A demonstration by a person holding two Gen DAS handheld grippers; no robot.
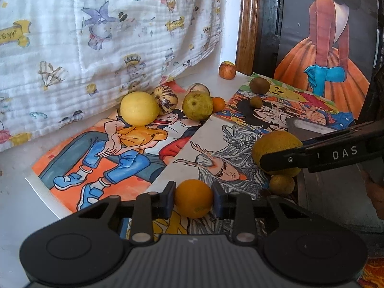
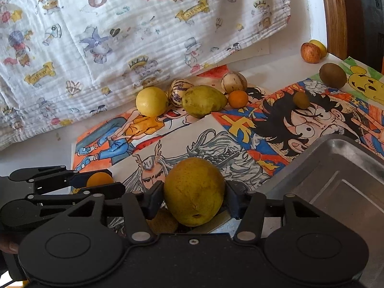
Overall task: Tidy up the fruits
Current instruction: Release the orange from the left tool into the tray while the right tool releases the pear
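My left gripper (image 1: 193, 200) is shut on an orange (image 1: 194, 198), held just over the drawings; it also shows in the right wrist view (image 2: 99, 179). My right gripper (image 2: 194, 198) is shut on a yellow-green pear (image 2: 194, 190), next to a metal tray (image 2: 336, 182); the pear also shows in the left wrist view (image 1: 276, 151). A small brown fruit (image 2: 163, 220) lies under the pear. Farther back lie a yellow fruit (image 1: 139, 108), striped melons (image 1: 166, 99), a second pear (image 1: 197, 105), a small orange (image 1: 218, 104), a kiwi (image 1: 259, 85) and an apple (image 1: 227, 70).
Coloured cartoon drawings (image 1: 120, 148) cover the white tabletop. A printed white cloth (image 1: 96, 36) hangs behind the fruit. A wooden frame (image 1: 248, 24) and a painting (image 1: 331, 48) stand at the back right. A small greenish fruit (image 1: 256, 102) sits on the drawings.
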